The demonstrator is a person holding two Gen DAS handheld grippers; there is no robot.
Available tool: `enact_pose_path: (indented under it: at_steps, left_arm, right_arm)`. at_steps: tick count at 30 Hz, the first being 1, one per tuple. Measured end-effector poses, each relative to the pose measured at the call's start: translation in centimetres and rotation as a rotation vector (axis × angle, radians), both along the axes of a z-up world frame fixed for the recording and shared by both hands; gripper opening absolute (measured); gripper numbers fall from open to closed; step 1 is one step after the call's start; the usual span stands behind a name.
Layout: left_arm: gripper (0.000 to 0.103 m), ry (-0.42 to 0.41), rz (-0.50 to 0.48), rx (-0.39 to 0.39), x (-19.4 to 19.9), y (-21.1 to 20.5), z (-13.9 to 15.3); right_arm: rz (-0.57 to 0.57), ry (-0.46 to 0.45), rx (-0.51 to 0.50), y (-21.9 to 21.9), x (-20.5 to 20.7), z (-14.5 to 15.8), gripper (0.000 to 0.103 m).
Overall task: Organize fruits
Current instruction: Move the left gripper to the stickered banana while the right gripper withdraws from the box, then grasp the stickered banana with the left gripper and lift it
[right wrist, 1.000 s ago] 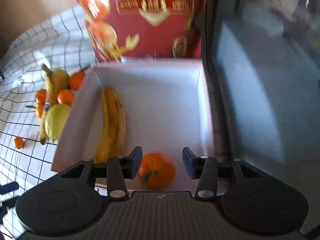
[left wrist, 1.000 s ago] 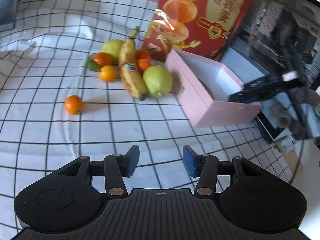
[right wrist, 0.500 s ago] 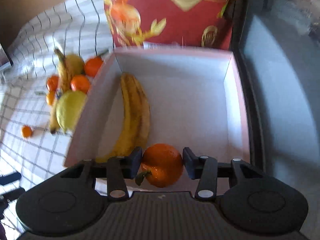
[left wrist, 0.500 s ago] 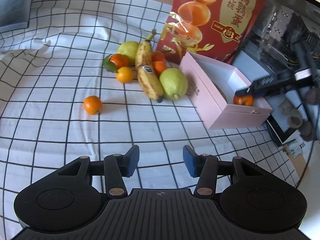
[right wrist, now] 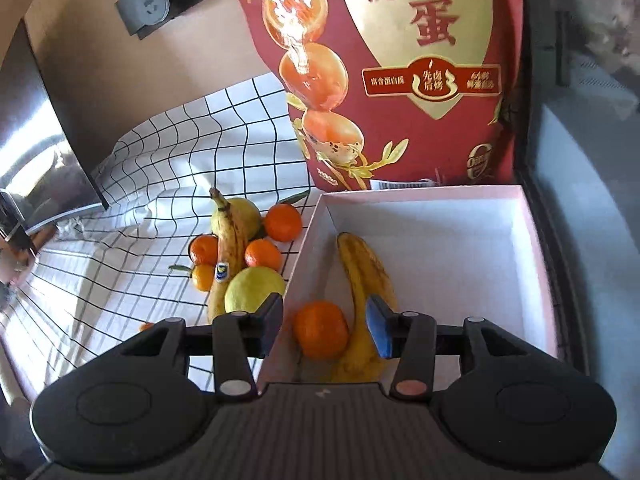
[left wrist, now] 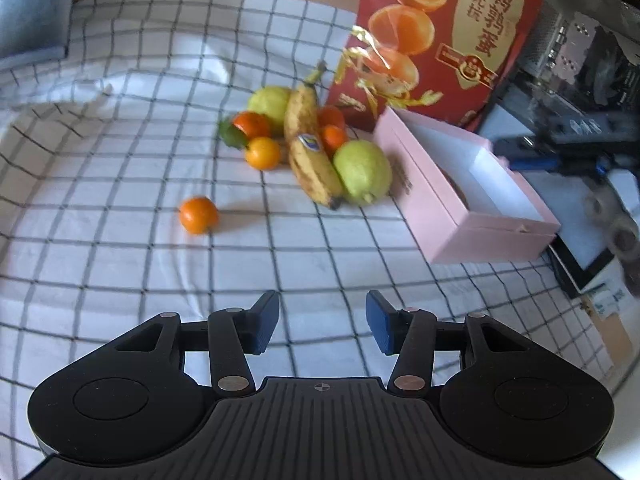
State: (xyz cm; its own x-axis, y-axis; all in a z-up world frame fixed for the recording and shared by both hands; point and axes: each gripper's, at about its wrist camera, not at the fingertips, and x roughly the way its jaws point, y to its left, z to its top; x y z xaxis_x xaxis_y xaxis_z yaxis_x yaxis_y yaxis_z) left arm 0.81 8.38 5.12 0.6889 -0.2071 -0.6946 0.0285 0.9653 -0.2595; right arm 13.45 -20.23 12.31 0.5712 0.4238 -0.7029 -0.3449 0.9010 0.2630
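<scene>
A pink box [left wrist: 472, 216] [right wrist: 516, 248] stands on the checked cloth. In the right wrist view a banana [right wrist: 362, 280] and an orange [right wrist: 321, 329] lie in its near left corner. My right gripper [right wrist: 325, 326] is open above the box, the orange lying free below the gap between its fingers. A pile of fruit lies left of the box: a spotted banana [left wrist: 310, 152] [right wrist: 226, 256], two green-yellow fruits [left wrist: 362, 172] [left wrist: 270, 100] and several small oranges [left wrist: 262, 153]. One orange [left wrist: 198, 215] lies alone. My left gripper [left wrist: 322, 322] is open and empty above the cloth.
A tall red snack bag [left wrist: 436, 40] [right wrist: 400, 72] stands behind the box. Dark equipment [left wrist: 580, 80] lies right of the box. The checked cloth [left wrist: 120, 160] is wrinkled at the far left. A wall socket [right wrist: 160, 0] is on the brown wall.
My right gripper let go of the orange, which now lies in the box beside the banana, and drew back. The left gripper's view shifted slightly; it stays open.
</scene>
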Motion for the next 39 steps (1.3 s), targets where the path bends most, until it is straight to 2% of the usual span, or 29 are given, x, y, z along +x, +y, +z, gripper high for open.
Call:
enact_pose_path:
  at_steps: [3, 5, 9, 12, 16, 18, 22, 24, 27, 32, 34, 39]
  left_arm:
    - [0.053, -0.037, 0.027, 0.056, 0.4, 0.6, 0.7]
    - [0.053, -0.05, 0.036, 0.077, 1.0, 1.0, 1.1]
    - [0.053, -0.036, 0.024, 0.022, 3.3, 1.3, 1.7]
    - [0.053, -0.023, 0.015, -0.025, 5.7, 0.8, 1.9]
    - [0.053, -0.028, 0.029, -0.041, 9.9, -0.2, 1.7]
    - [0.053, -0.016, 0.05, -0.022, 12.1, -0.4, 1.5]
    - [0.053, 0.065, 0.07, 0.033, 15.8, -1.0, 0.4]
    - [0.053, 0.078, 0.084, 0.041, 16.7, -1.2, -0.2]
    - [0.044, 0.07, 0.088, 0.031, 17.4, -1.5, -0.6]
    - [0.043, 0.067, 0.088, 0.076, 18.1, -2.3, -1.2]
    - [0.039, 0.102, 0.086, 0.085, 18.6, -2.2, -1.9]
    - [0.038, 0.119, 0.047, 0.056, 17.5, -1.7, -2.2]
  right_arm:
    - [0.017, -0.064, -0.053, 0.9, -2.7, 0.2, 0.048]
    - [0.036, -0.109, -0.095, 1.8, -4.8, 0.2, 0.054]
    - [0.062, -0.16, -0.152, 3.5, -8.6, -0.4, 0.056]
    - [0.07, -0.145, -0.138, 4.4, -10.5, -1.1, 0.057]
    - [0.085, -0.114, -0.136, 5.3, -12.5, -2.5, 0.057]
    - [0.092, -0.109, -0.163, 5.7, -13.4, -3.2, 0.057]
    - [0.098, -0.093, -0.18, 5.9, -14.9, -4.1, 0.057]
    - [0.084, -0.082, -0.182, 5.5, -15.3, -4.4, 0.057]
    - [0.049, -0.063, -0.18, 4.8, -15.5, -4.7, 0.057]
    - [0.002, -0.033, -0.178, 3.6, -15.5, -5.2, 0.057]
    - [-0.01, -0.026, -0.18, 3.3, -15.5, -5.4, 0.057]
    - [-0.012, -0.012, -0.181, 3.2, -15.5, -5.8, 0.057]
